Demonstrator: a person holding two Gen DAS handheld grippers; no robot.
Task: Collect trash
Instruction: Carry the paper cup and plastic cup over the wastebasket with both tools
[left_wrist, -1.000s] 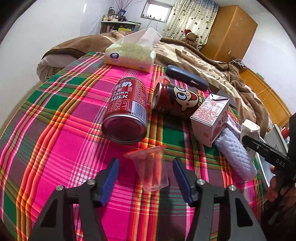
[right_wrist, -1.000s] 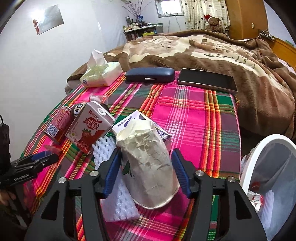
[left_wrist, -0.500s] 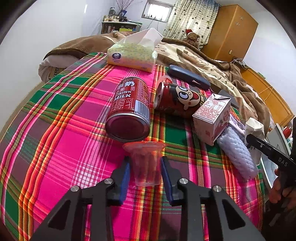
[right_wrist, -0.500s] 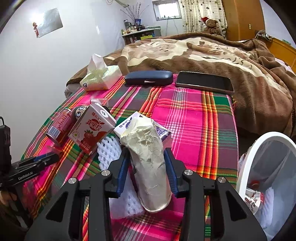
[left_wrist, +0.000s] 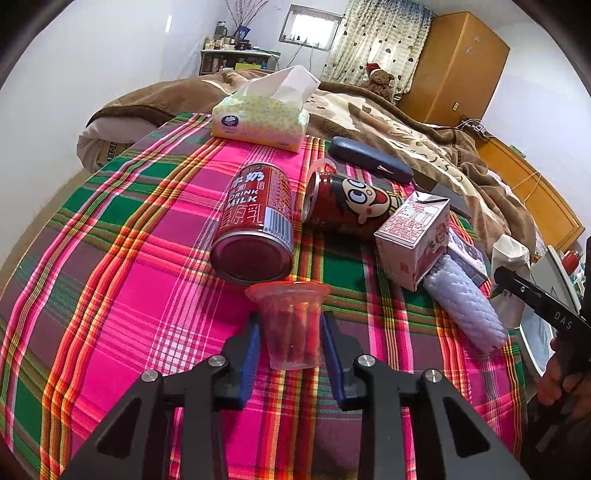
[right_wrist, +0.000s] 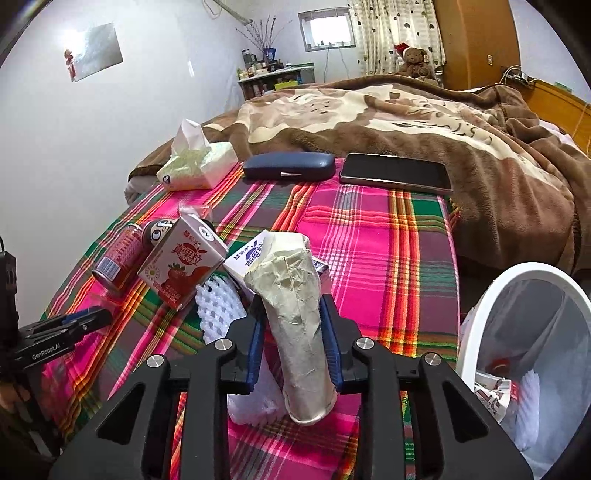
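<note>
Plastic cup (left_wrist: 291, 325) now clamped, paper cup (right_wrist: 295, 332) squeezed narrower

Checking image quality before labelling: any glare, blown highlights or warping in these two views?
Left wrist view: window blown white, plaid cloth bulges from fisheye, corners black. Right wrist view: bright glare on the wall sheet, window overexposed, white bin rim bowed at the edge; both sharp.

Right hand-held gripper (right_wrist: 291, 341) closing, pinching crumpled paper cup (right_wrist: 295, 325).
</note>
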